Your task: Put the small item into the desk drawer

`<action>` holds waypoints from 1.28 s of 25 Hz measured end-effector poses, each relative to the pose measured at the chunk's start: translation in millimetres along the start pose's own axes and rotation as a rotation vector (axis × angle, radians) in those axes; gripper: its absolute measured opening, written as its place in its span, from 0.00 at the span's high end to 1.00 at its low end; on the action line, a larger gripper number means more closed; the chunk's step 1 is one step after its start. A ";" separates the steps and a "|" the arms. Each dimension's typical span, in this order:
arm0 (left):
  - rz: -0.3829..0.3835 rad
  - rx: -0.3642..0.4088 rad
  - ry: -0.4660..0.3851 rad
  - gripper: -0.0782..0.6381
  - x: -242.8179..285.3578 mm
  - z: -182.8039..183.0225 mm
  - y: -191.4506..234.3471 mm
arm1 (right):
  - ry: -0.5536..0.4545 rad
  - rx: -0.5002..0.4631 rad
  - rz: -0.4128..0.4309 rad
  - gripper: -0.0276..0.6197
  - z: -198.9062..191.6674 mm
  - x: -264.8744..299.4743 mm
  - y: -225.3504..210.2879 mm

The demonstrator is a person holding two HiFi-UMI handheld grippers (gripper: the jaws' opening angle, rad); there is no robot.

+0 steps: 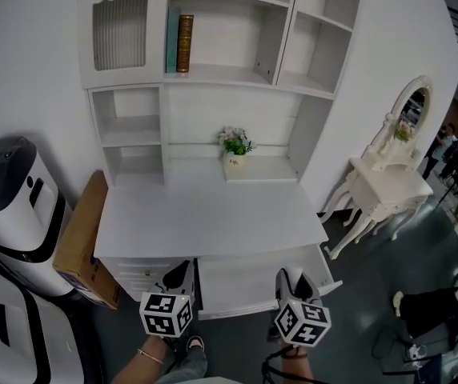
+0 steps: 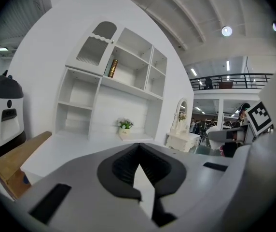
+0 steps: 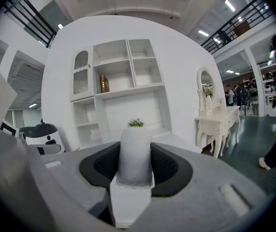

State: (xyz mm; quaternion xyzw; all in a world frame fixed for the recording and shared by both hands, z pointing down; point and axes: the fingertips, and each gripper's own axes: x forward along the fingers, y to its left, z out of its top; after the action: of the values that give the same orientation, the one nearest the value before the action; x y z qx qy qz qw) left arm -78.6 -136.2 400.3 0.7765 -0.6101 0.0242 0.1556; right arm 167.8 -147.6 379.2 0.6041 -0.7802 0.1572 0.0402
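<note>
The white desk (image 1: 205, 214) with its hutch stands in front of me. Its middle drawer (image 1: 245, 282) is pulled out below the desktop. My right gripper (image 1: 291, 278) hovers over the drawer's right part, shut on a small white cylinder-shaped item (image 3: 135, 153) that stands upright between its dark pads (image 3: 169, 166). At the drawer's left edge, my left gripper (image 1: 181, 274) has its pads (image 2: 121, 166) meeting at the tips with nothing between them. The inside of the drawer is mostly hidden behind the two grippers.
A cardboard box (image 1: 81, 242) leans against the desk's left side, beside a white and black machine (image 1: 9, 198). A small flower pot (image 1: 235, 146) sits at the back of the desktop, with books (image 1: 179, 44) on the hutch shelf. A white vanity table (image 1: 385, 186) stands right.
</note>
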 end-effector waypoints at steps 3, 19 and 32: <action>-0.008 0.000 -0.012 0.89 26.2 18.9 14.2 | -0.008 -0.003 -0.006 0.69 14.0 27.6 4.0; -0.074 -0.084 0.023 0.89 133.9 40.6 61.3 | 0.022 -0.040 -0.073 0.69 47.8 121.1 0.0; -0.093 -0.092 0.078 0.89 170.8 28.5 31.7 | 0.056 -0.014 -0.099 0.69 46.1 136.8 -42.8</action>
State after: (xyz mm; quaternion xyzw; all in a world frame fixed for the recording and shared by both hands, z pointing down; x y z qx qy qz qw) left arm -69.8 -311.1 418.8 0.7945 -0.5673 0.0190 0.2157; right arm 178.0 -297.8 378.6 0.6369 -0.7492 0.1664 0.0739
